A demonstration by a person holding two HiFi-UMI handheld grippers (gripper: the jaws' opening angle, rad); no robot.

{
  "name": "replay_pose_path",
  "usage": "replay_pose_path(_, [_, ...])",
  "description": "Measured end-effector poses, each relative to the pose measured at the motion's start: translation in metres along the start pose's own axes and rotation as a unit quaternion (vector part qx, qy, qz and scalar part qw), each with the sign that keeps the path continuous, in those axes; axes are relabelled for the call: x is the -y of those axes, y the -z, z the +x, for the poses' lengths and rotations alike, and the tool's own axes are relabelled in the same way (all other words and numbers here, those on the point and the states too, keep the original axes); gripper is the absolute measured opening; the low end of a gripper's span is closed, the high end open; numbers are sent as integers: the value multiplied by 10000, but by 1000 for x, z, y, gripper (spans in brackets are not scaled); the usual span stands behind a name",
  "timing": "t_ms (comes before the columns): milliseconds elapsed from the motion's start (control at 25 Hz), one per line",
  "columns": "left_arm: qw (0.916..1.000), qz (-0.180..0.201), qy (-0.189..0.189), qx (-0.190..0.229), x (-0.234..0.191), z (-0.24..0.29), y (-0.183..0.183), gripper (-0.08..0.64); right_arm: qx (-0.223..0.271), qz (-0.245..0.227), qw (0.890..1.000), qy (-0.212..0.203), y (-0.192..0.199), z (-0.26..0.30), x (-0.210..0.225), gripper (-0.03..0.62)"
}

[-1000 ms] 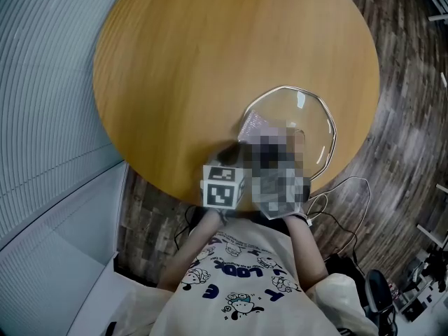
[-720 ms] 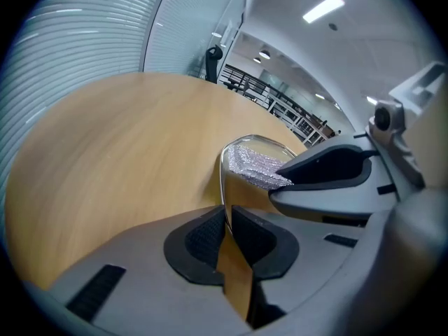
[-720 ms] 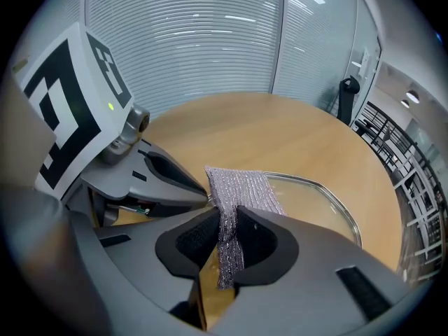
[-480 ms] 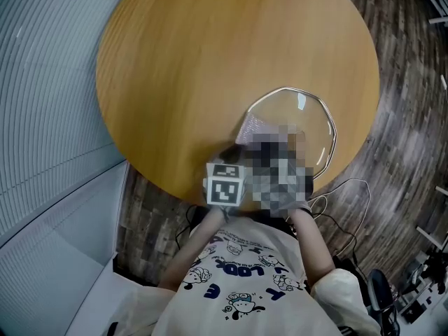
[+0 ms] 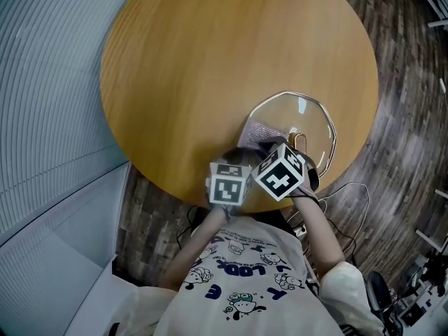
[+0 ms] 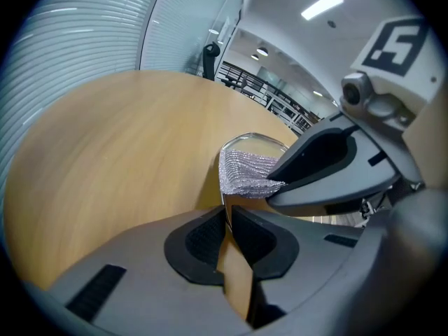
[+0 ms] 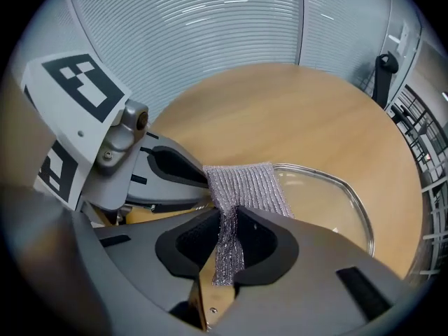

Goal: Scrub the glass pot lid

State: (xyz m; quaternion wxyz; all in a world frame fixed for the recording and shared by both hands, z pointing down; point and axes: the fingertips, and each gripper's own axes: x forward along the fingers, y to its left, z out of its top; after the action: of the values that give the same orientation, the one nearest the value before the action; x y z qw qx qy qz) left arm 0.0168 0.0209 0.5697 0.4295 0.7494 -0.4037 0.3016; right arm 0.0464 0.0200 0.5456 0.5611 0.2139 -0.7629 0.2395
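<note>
Now, L gripper (image 6: 227, 214) pinched shut on glass lid (image 5: 308, 117) rim, R gripper (image 7: 225, 224) clamping silver mesh cloth (image 7: 246, 186) on lid, wood table (image 5: 210, 61).

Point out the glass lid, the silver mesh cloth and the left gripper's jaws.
glass lid (image 7: 323, 199): right gripper view, on its clear pane.
mesh cloth (image 7: 245, 184): right gripper view, on its spread upper part.
left gripper (image 6: 228, 214): left gripper view, between its fingertips, closed on the lid's rim.

A round wooden table (image 5: 210, 61) stands on plank floor (image 5: 409, 117) beside a ribbed wall (image 5: 49, 82).
</note>
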Motion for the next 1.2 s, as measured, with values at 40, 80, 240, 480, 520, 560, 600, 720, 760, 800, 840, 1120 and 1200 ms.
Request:
replay_pose_path(40, [10000,-8,-4,-2,-1,0,1,32,-60,7,10000,-41,0,0,0,75])
replay_pose_path(80, [10000,-28,-4,-7,-2,1,2,32,-123,4,9999,-77,0,0,0,75])
replay_pose_path(240, [10000,-36,41,-56,0,2,2,32,-326,58,9991,-276,0,0,1,75])
replay_pose_path(480, [9999,-114,81,-58,0,2,2,32,-458,155,9972,-571,-1,0,3,75])
replay_pose_path(520, [9999,-119,85,-65,0,3,2,32,-475,172,9969,-606,-1,0,3,75])
replay_pose_path(560, [9999,-117,86,-75,0,4,2,32,-491,186,9965,-643,-1,1,4,75])
replay_pose_path(600, [9999,-113,86,-82,0,4,2,32,-510,193,9963,-671,-1,2,5,75])
replay_pose_path(720, [9999,-104,89,-86,-1,6,2,32,-585,219,9952,-748,-1,4,6,75])
replay_pose_path(760, [9999,-102,98,-85,-1,6,2,32,-607,227,9949,-768,-1,5,6,75])
replay_pose_path(800, [9999,-98,111,-87,0,5,2,32,-625,233,9947,-779,-1,4,6,75])
replay_pose_path(840, [9998,-92,125,-94,0,4,2,31,-633,233,9947,-777,-2,3,6,75])
replay_pose_path(1120, [9999,-11,100,-138,1,4,3,32,-682,111,9950,-716,-10,3,10,75])
replay_pose_path(1200, [9998,-14,110,-139,1,5,3,32,-692,117,9949,-718,-11,4,12,75])
